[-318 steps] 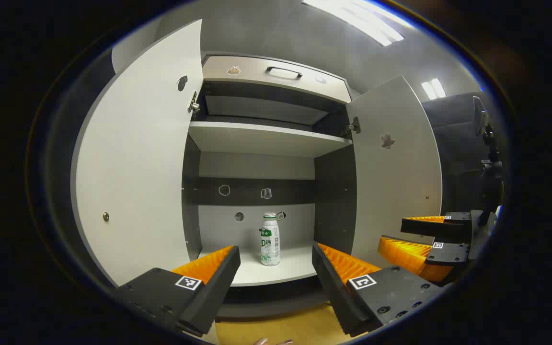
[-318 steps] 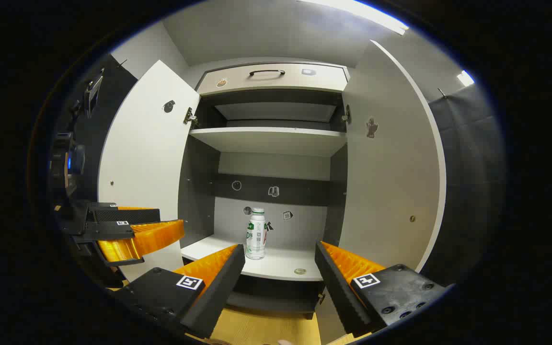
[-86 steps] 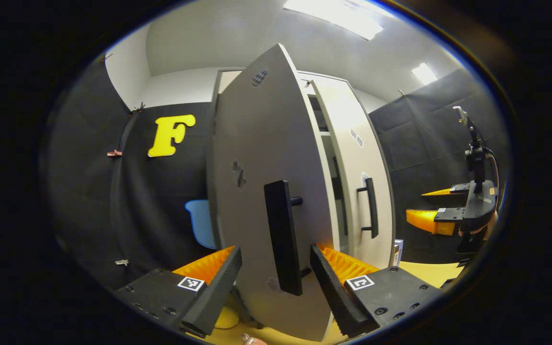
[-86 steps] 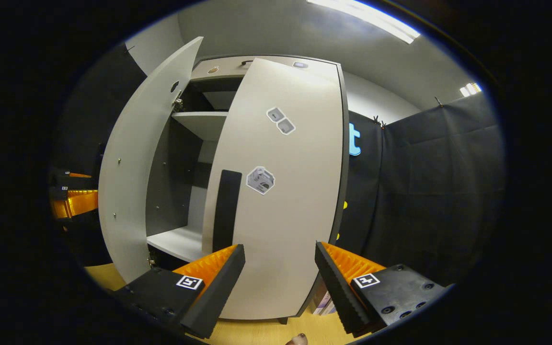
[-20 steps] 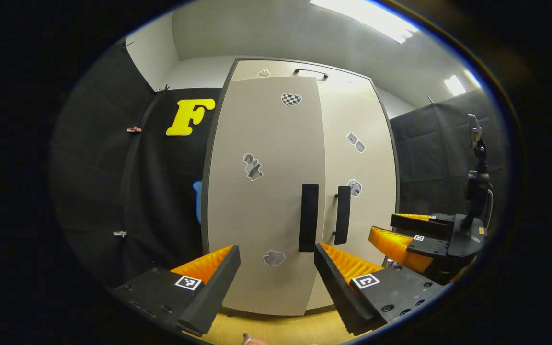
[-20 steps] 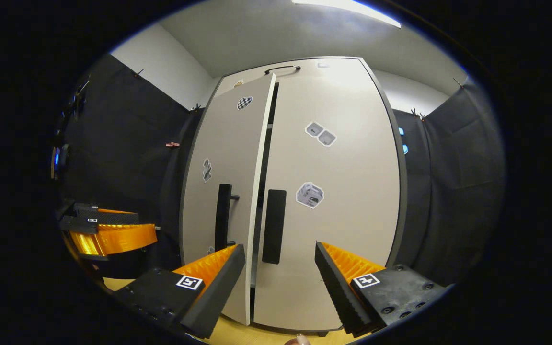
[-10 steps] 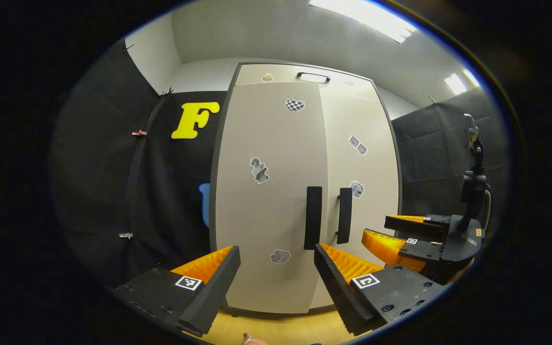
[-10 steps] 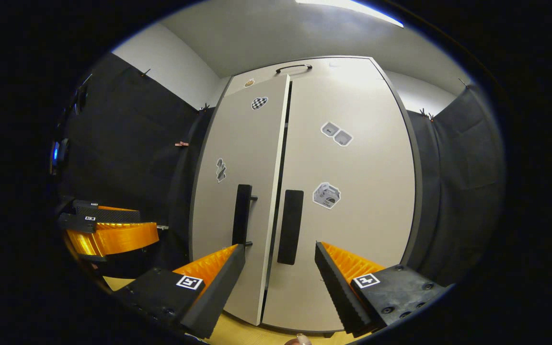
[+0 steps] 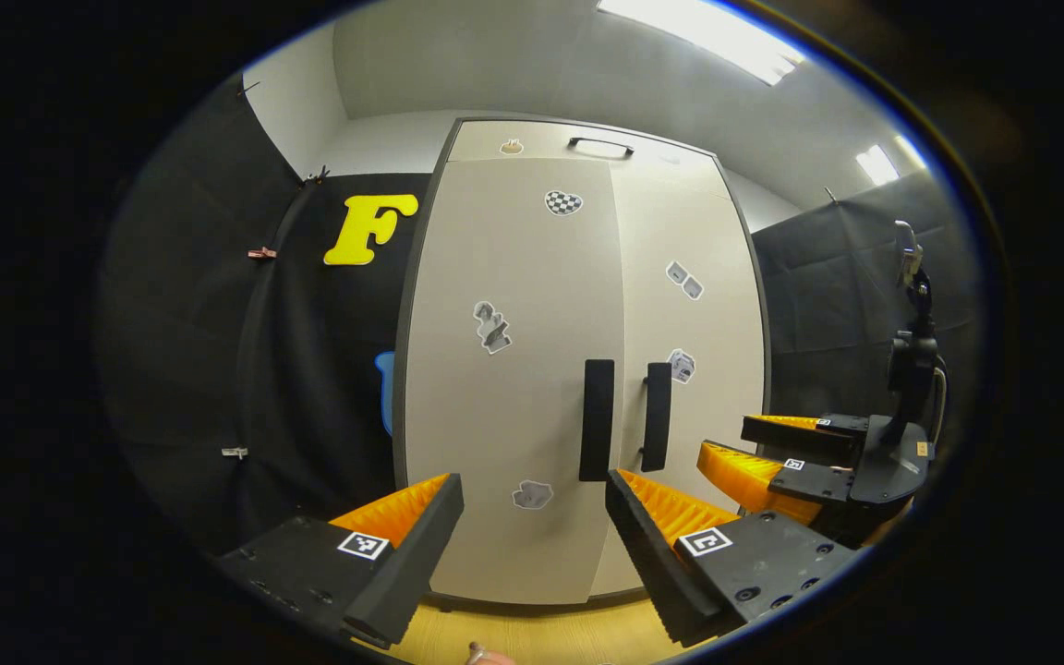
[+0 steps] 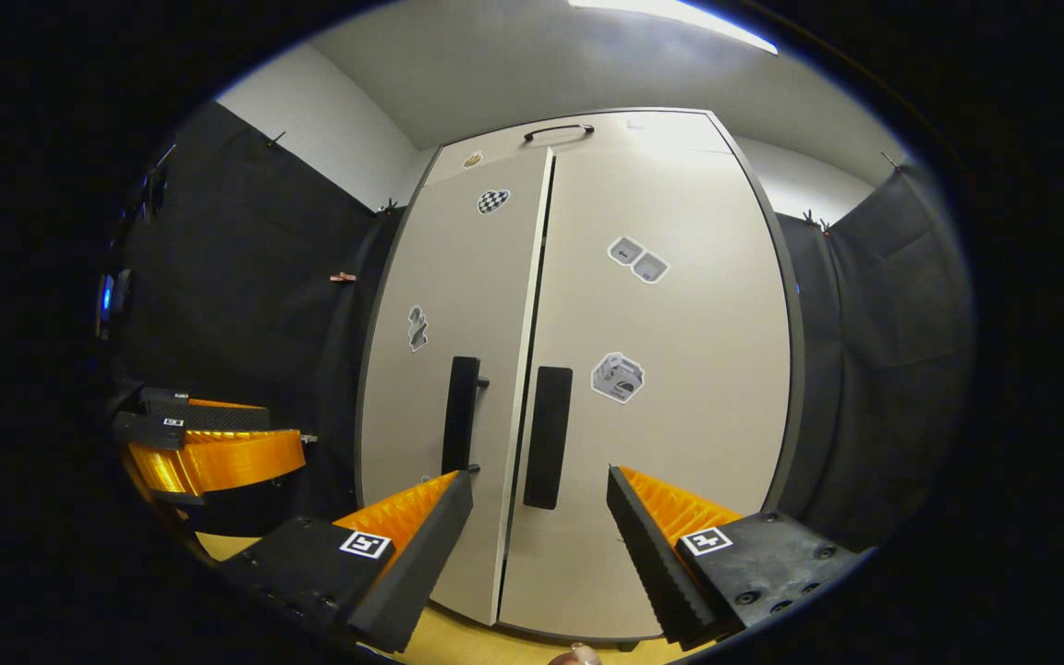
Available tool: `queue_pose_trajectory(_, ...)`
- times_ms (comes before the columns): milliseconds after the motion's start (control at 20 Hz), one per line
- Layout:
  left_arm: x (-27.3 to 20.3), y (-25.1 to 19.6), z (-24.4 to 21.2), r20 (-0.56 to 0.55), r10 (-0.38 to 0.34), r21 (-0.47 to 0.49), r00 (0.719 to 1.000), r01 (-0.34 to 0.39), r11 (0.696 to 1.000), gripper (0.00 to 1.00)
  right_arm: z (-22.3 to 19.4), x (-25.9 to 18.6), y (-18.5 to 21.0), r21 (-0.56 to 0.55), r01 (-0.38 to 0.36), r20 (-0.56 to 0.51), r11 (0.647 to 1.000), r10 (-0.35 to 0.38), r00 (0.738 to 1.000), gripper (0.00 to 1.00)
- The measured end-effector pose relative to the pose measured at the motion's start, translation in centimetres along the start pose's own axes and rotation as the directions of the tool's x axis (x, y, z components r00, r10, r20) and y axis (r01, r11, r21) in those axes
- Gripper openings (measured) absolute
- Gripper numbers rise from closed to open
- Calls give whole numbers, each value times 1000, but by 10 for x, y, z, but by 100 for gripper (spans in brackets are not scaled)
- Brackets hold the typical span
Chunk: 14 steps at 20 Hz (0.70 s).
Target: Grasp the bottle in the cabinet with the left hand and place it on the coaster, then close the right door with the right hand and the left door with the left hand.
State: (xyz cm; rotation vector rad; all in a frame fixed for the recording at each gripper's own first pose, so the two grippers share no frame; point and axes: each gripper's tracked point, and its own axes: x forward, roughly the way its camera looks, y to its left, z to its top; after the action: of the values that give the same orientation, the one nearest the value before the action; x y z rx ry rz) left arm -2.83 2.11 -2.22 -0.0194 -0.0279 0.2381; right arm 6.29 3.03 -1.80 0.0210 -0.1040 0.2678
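The pale cabinet faces me with both doors swung to. The left door and the right door each carry a dark vertical handle. In the right gripper view the left door's edge still stands slightly proud of the right door. My left gripper is open in front of the left door, touching nothing. My right gripper is open before the right door's handle; it also appears at the right of the left gripper view. The left gripper shows at the left of the right gripper view.
A drawer front with a dark handle tops the cabinet. Black cloth walls flank it. A yellowish wooden surface runs below the doors. A camera mount rises above the right gripper. A fingertip shows at the bottom edge.
The left door has swung nearly flush with the right door over the last second. Both grippers have stayed open and drawn back slightly.
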Motion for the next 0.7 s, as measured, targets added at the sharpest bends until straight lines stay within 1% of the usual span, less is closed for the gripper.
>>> queue_pose_trajectory(700,5,-11,-1,5,-25,4,1000,25,1000,98,2,-6,-9,2,22,3,1000,-22,1000,98)
